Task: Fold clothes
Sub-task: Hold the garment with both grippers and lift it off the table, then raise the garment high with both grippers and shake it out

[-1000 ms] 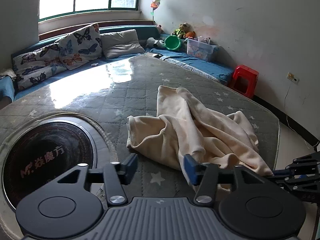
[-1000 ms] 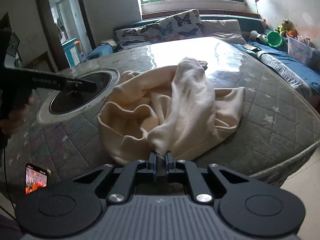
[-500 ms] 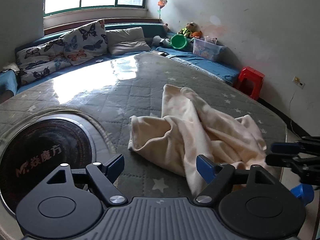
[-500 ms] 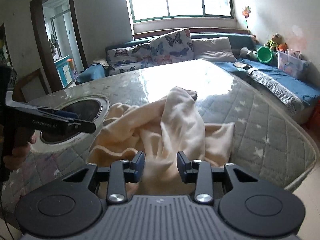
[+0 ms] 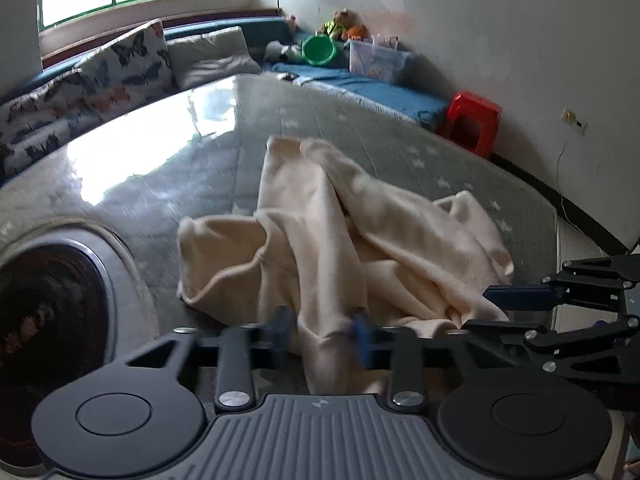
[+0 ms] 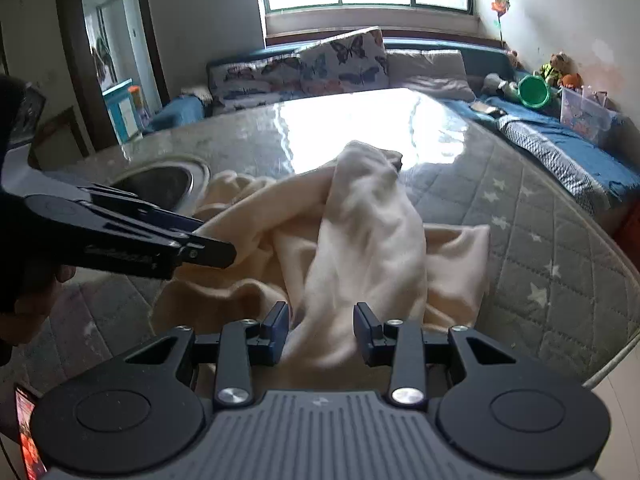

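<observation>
Cream garment [image 5: 320, 240] lay crumpled on the mattress [image 5: 224, 176].
Left tongs [image 5: 322, 330] had just been closing around its near fold; right tongs [image 6: 321, 328] stood open.

Cream garment [image 5: 340, 240] on grey star-patterned mattress [image 6: 532, 240] (butterfly-print cushions [image 6: 344, 60] behind).

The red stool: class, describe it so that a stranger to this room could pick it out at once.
Start from the big quilted grey mattress. At its far right side, against the white wall, stands the red stool, just past the end of the blue mat. It is the only bright red thing there.
</observation>
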`<state>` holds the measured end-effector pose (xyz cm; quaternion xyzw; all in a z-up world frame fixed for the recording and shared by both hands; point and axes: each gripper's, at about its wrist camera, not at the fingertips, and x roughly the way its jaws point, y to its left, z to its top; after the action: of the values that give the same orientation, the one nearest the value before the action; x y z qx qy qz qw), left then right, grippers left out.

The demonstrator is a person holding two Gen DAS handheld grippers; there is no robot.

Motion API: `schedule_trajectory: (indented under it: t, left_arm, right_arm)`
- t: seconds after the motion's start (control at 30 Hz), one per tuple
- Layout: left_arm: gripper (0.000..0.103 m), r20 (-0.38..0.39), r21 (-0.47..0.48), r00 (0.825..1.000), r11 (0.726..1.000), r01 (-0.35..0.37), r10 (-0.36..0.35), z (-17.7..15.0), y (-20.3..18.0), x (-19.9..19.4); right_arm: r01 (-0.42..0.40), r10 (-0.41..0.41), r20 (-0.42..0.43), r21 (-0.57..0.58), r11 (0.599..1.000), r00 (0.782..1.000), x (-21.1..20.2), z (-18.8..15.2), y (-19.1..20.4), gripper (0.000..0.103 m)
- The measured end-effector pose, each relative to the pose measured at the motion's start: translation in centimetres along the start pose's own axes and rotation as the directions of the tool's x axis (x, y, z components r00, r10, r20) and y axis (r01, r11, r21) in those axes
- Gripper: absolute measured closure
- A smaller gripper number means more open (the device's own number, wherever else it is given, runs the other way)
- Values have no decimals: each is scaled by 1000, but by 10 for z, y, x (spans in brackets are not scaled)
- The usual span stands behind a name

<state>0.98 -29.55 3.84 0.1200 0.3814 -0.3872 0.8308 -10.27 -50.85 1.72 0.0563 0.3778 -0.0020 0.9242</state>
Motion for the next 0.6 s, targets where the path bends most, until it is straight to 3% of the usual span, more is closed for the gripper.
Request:
schedule_trajectory:
  t: [0.07, 0.13, 0.27, 0.33, 0.37, 0.4, 0.5, 0.57, 0.6]
  left_arm:
    - [88, 0, -2, 1000, 1000, -4, 4, -3, 2, 2]
    - [89, 8, 0, 1000, 1000, -11, 11, -7, 5, -2]
    - [89, 20, -3, 1000, 1000, -14, 15, -7, 10, -9]
    - [86, 19, -8, 1000, 1000, -6, 6, -5, 11, -10]
    - [78, 19, -10, 1000, 1000, -4, 4, -3, 10, -9]
    - [66, 23, -8, 1000, 1000, -6, 6, -2, 8, -9]
    - [58, 33, 10, 999, 1000, 1, -1, 0, 2, -7]
    - [64, 22, 12, 1000, 1000, 2, -3, 1, 1, -2]
    - [83, 14, 9, 1000, 1000, 4, -4, 1, 2, 1]
  right_arm:
    - [4, -4, -12, -14, 1000, 1000, 3, -3, 1, 75]
    - [15, -15, -10, -27, 1000, 1000, 2, -5, 1, 89]
    - [22, -22, -11, -36, 999, 1000, -1, -5, 2, 90]
    - [10, -10, -10, -25, 1000, 1000, -1, -2, 2, 80]
    - [3, -3, -10, -19, 1000, 1000, -2, -1, 3, 73]
    - [-1, 1, -11, -18, 1000, 1000, -1, 0, 3, 59]
    - [-8, 8, -19, -25, 1000, 1000, 4, 1, 6, 62]
    - [-4, 3, -31, -35, 999, 1000, 7, 0, 6, 77]
    - [-2, 1, -36, -39, 999, 999, 6, 0, 6, 84]
